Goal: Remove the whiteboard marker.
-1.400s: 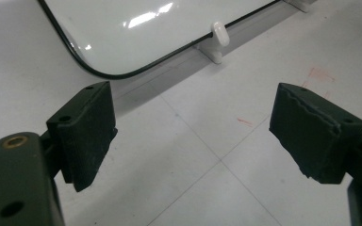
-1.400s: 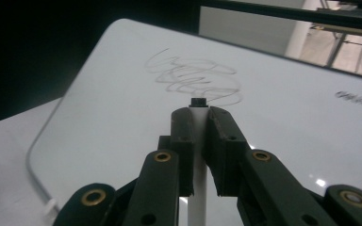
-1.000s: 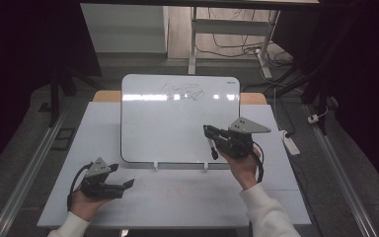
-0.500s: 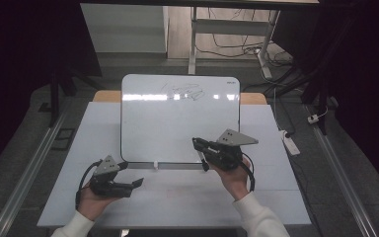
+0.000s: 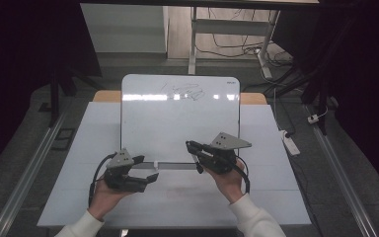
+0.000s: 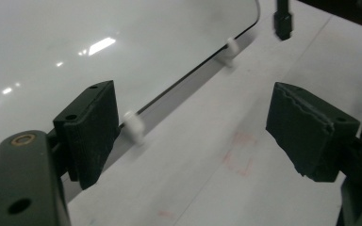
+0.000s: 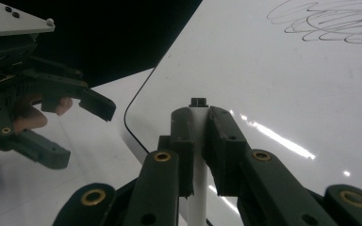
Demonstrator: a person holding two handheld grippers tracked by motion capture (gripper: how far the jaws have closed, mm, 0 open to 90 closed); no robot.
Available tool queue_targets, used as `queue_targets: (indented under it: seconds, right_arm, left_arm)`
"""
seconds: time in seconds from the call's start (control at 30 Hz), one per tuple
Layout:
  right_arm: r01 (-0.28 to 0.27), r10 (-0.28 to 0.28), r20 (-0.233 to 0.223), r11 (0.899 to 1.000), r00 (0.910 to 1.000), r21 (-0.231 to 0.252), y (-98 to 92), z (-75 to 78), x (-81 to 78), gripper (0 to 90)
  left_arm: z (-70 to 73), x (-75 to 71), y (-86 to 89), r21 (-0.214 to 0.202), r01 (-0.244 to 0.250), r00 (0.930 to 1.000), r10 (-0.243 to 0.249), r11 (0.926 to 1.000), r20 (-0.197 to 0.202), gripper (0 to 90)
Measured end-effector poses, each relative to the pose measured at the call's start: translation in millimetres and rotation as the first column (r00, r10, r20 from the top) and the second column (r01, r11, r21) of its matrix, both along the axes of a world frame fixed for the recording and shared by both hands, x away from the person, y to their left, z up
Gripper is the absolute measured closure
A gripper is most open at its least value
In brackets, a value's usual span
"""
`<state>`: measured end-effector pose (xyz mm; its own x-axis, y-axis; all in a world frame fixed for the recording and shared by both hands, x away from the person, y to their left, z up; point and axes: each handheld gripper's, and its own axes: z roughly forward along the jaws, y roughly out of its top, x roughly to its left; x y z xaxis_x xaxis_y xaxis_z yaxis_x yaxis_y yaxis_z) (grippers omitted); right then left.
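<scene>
High view: a white rectangular whiteboard with rounded corners lies flat on the pale grey worktop, a black scribble near its far edge. 2 small white clips sit on the board's near edge. The left gripper, held in the person's left hand, sits at the board's near-left corner with its fingers spread apart and nothing between them. The right gripper, held in the right hand, hovers over the board's near-right part and carries a slim white marker with a black tip, pointing down toward the board's near edge. A white power strip lies on the floor to the right of the worktop.

Left gripper view: the 2 black ribbed fingers stand wide apart and empty above the worktop. The whiteboard lies to the left, 2 white clips along its edge. A faint red square mark shows on the worktop between the fingers.

Right gripper view: the fingers are closed on the white marker, its black end protruding beyond them over the whiteboard. The scribble is at upper right. The left gripper appears at left, fingers parted.
</scene>
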<state>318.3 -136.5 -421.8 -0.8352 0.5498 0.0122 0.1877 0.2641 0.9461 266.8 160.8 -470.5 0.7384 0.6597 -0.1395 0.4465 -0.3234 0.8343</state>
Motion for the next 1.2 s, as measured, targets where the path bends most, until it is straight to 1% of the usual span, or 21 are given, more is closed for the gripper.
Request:
queue_targets:
  seconds: [0.03, 0.1, 0.23, 0.37, 0.43, 0.67, 0.83, 1.0, 1.07, 1.13, 1.2]
  right_arm:
    - [0.0, 0.0, -0.003, 1.0, 1.0, 0.004, -0.1, -0.1, 0.1, 80.1]
    - [0.0, 0.0, -0.006, 1.0, 1.0, 0.007, -0.1, -0.3, 0.2, 80.1]
    - [-0.005, 0.005, -0.006, 1.0, 1.0, 0.011, 1.9, -0.9, -0.9, 80.1]
    - [-0.007, 0.007, -0.008, 1.0, 0.9999, 0.013, 3.7, -1.2, -1.8, 80.1]
    - [-0.009, 0.009, -0.001, 1.0, 1.0, 0.011, 4.7, -1.9, -2.0, 80.1]
    - [-0.011, 0.011, -0.004, 1.0, 0.9999, 0.021, 5.8, -2.4, -1.9, 80.1]
    - [-0.018, 0.018, -0.001, 0.999, 0.9998, 0.029, 10.8, -4.1, -4.0, 80.1]
    - [-0.029, 0.029, 0.007, 0.999, 0.9995, 0.03, 18.3, -7.7, -7.9, 80.1]
    - [-0.032, 0.032, 0.009, 0.999, 0.9995, 0.031, 21.4, -9.7, -9.3, 80.0]
    - [-0.034, 0.034, 0.011, 0.999, 0.9994, 0.033, 23.8, -10.9, -11.0, 80.0]
    - [-0.039, 0.039, 0.018, 0.999, 0.9991, 0.034, 25.3, -11.3, -12.5, 80.0]
  left_arm:
    - [0.0, 0.0, 0.0, 0.0, 0.0, 1.0, 0.0, 1.0, 0.0, 18.6]
    - [2.5, 0.9, -5.8, 0.004, 0.011, 0.9999, -0.011, 0.9999, 0.007, 18.5]
    - [7.8, 5.0, -16.7, -0.004, 0.029, 0.9995, -0.028, 0.9996, 0.014, 19.1]
    - [8.8, 8.6, -23.0, -0.009, 0.037, 0.9992, -0.037, 0.9993, 0.012, 19.3]
    - [9.8, 11.7, -28.2, -0.009, 0.046, 0.9989, -0.046, 0.9989, 0.011, 19.5]
    - [10.2, 15.8, -35.6, -0.012, 0.06, 0.9982, -0.06, 0.9981, 0.006, 20.7]
    - [10.6, 20.7, -45.8, -0.045, 0.086, 0.9963, -0.086, 0.9953, -0.008, 24.1]
    - [15.2, 25.6, -57.7, -0.072, 0.109, 0.994, -0.109, 0.9915, 0.003, 31.9]
    - [16.6, 27.7, -61.6, -0.083, 0.115, 0.9933, -0.115, 0.9899, 0.006, 36.9]
    - [16.4, 30.6, -66.9, -0.084, 0.119, 0.9929, -0.119, 0.9893, 0.005, 43.0]
    - [16.0, 31.4, -68.1, -0.084, 0.118, 0.993, -0.118, 0.9895, 0.004, 50.0]
